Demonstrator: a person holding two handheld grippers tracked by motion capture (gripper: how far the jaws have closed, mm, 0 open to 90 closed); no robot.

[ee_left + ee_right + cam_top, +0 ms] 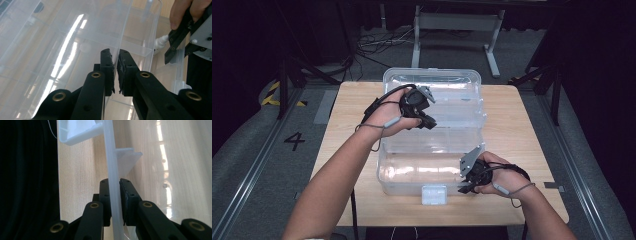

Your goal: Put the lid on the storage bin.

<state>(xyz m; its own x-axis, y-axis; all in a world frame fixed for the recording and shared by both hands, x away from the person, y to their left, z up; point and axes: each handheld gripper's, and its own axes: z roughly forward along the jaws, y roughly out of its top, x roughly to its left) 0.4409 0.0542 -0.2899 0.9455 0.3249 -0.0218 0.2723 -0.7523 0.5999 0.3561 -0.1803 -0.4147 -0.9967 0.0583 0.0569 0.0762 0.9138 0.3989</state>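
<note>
While both tools pinch it, left tool [115, 56] on the lid [432, 92], right tool [114, 182] on the storage box's [412, 175] rim, lift the lid slowly.

Both forearms enter from the bottom of the high view, bare, each hand wrapped round a black gripper with a cord looped at the wrist. Left hand [393, 119] reaches far forward, arm stretched diagonally; left gripper [428, 122] sits raised, pointing right and slightly down, grey three-cornered plate on top. In the left gripper view its jaws are nearly together, pinching a thin clear plastic edge [116, 62]. Right hand [497, 175] is close to the body, wrist bent inward; right gripper [463, 189] points left. In the right gripper view its jaws clamp a thin white plastic wall [114, 195], pads pressing both sides.
</note>
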